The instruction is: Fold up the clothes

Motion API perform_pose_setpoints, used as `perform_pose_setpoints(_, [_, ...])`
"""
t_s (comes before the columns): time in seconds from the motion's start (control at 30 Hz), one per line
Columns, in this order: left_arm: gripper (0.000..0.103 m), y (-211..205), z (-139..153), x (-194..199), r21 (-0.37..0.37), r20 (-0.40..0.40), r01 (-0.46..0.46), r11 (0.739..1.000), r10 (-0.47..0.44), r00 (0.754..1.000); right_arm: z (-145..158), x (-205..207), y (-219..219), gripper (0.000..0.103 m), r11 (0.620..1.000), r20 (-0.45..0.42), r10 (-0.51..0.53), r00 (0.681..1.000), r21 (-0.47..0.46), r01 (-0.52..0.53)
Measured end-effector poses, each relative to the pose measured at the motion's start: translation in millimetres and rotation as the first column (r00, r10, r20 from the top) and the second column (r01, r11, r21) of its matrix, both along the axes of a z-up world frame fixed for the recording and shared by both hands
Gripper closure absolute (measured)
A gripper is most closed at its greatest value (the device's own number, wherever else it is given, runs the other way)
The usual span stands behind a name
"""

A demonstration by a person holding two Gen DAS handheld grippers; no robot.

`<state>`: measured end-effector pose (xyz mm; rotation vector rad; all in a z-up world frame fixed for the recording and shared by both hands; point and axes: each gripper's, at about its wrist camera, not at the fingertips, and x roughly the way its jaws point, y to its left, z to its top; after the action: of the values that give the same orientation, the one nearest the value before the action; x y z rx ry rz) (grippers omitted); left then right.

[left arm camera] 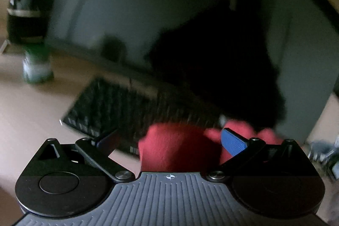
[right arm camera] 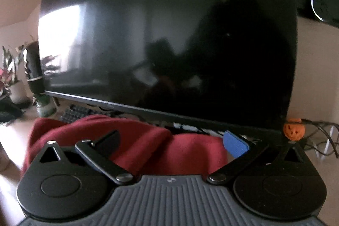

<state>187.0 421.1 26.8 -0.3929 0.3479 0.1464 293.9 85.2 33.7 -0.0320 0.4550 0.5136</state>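
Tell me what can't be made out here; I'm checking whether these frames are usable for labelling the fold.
- Red garment: its lower part is hidden behind the gripper body in both wrist views, so its type and fold state are unclear.
- Keyboard: motion-blurred in the left wrist view; mostly hidden by the garment and monitor in the right.
- Left gripper and right gripper: open, but contact with the cloth cannot be told.

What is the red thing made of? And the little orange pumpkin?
The red cloth looks like soft, fuzzy fabric, maybe fleece or knit: it is matte and lies in rounded folds. The pumpkin looks bumpy and dull, perhaps crocheted yarn or rough plastic; it is too small and blurred to be sure.
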Motion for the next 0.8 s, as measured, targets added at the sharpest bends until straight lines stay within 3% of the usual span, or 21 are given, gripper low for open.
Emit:
perform_pose_setpoints(0.1, [0.0, -15, 22, -29, 0.04, 0.114, 0.059, 0.997, -0.063, 0.991, -8, 2, -5, 0.0, 1.0, -0.02, -0.008, 1.0, 0.025, 0.009])
perform_pose_setpoints(0.23, [0.0, -27, 15, -9, -0.02, 0.076, 0.244, 0.97, -0.241, 0.967, -5, -8, -2, 0.0, 0.999, 0.023, 0.044, 0.999, 0.019, -0.045])
perform_pose_setpoints(0.33, [0.0, -26, -11, 21, -0.038, -0.009, 0.208, 0.977, -0.208, 0.978, -6, -5, 4, 0.0, 0.995, 0.04, 0.096, 0.995, -0.013, -0.096])
perform_pose_setpoints(0.43, [0.0, -16, -38, 48, -0.083, -0.072, 0.154, 0.985, -0.16, 0.985, -19, 11, 15, 0.0, 0.992, -0.025, 0.121, 0.992, -0.035, -0.122])
perform_pose_setpoints(0.57, [0.0, -5, -56, 65, -0.114, -0.069, 0.162, 0.98, -0.17, 0.983, -51, 35, 18, 0.0, 0.995, -0.135, 0.095, 0.986, 0.011, -0.094])
perform_pose_setpoints(0.7, [0.0, 9, -70, 78, -0.194, -0.062, 0.167, 0.967, -0.182, 0.981, -63, 26, 15, 0.0, 0.997, -0.105, 0.056, 0.993, 0.053, -0.05])
perform_pose_setpoints(0.8, [0.0, 9, -74, 77, -0.181, -0.052, 0.184, 0.966, -0.196, 0.979, -68, 21, 15, 0.0, 0.998, -0.092, 0.031, 0.995, 0.064, -0.025])
